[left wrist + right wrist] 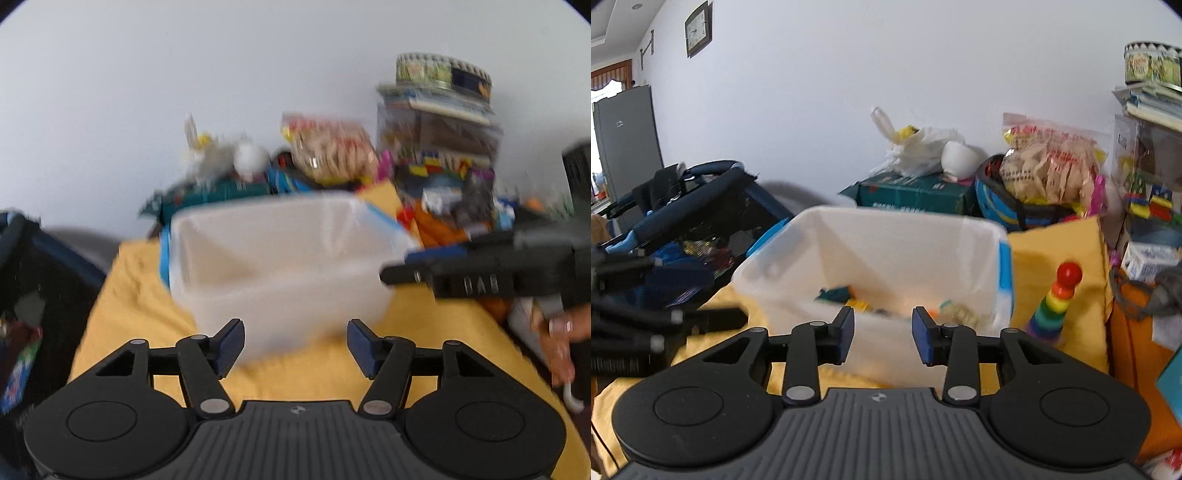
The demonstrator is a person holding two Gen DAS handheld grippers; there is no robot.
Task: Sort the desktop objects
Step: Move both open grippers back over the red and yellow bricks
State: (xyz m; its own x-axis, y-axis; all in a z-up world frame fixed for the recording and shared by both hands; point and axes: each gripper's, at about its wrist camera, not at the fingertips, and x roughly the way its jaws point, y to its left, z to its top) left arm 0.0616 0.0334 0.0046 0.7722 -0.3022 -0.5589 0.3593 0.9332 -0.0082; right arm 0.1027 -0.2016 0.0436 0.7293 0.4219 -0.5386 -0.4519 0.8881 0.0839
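Note:
A translucent white storage bin (280, 258) with blue latches stands on the yellow cloth (140, 302). In the right wrist view the bin (871, 251) holds several small toys at its bottom. My left gripper (295, 345) is open and empty just in front of the bin. My right gripper (882, 338) is open and empty at the bin's near wall. A rainbow stacking-ring toy (1054, 301) stands upright on the cloth right of the bin. The right gripper also shows in the left wrist view (480, 269), beside the bin's right side.
Behind the bin lie a green box (916, 192), a white plastic bag (919, 151), a snack bag (1049, 166) and stacked boxes with a tin (1152, 66). A dark mesh basket (683, 229) stands left. The left gripper shows at the left edge (646, 332).

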